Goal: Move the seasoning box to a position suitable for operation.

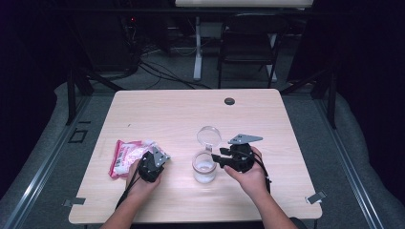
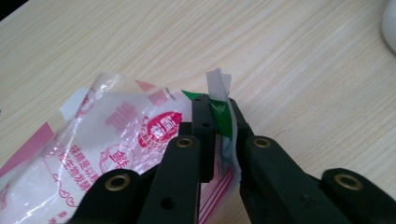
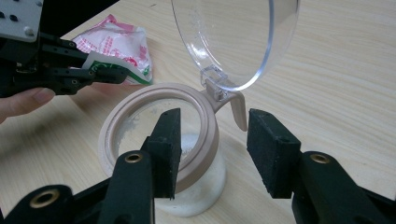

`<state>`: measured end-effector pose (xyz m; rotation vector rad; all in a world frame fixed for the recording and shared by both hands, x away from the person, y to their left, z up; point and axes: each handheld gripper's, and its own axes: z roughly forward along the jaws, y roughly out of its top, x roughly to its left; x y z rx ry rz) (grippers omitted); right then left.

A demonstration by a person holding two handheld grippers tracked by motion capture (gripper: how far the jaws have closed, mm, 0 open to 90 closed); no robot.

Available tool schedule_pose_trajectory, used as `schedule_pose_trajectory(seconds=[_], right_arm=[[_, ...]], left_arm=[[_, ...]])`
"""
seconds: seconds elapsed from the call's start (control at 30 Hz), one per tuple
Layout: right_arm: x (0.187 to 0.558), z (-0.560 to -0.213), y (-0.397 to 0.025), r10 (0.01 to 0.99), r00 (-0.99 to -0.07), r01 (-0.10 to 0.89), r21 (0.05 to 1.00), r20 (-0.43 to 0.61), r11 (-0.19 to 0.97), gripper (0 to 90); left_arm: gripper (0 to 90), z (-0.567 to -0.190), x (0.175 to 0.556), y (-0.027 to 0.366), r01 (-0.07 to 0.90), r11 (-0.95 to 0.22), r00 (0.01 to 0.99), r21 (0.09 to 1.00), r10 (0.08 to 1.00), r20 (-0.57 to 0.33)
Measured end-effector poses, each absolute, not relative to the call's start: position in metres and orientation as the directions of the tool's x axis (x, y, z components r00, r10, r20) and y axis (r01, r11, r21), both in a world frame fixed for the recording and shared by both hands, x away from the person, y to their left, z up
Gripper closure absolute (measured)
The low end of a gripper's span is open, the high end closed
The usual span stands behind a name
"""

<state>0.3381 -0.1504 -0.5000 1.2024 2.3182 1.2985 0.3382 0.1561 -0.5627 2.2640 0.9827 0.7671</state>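
Now we pinch the sachet corner in our left tongs; our right tongs stand spread at the open jar.

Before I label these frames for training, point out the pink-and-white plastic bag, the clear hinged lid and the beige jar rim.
pink-and-white plastic bag (image 2: 93, 154): left gripper view, printed front panel.
clear hinged lid (image 3: 233, 37): right gripper view, middle of the transparent dome.
beige jar rim (image 3: 208, 135): right gripper view, right side of the ring.

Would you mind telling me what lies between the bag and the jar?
Only bare table; in the high view, nothing lies between the bag and the jar.
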Motion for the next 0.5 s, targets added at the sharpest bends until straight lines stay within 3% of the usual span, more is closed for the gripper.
schedule_pose_trajectory(seconds=[0.5], right_arm=[[0.337, -0.499, -0.151, 0.743, -0.644, 0.539, 0.797, 0.182, 0.272, 55.1]], left_arm=[[90.0, -0.533, 0.333, 0.182, 0.447, -0.454, 0.523, 0.771, 0.832, 0.186]])
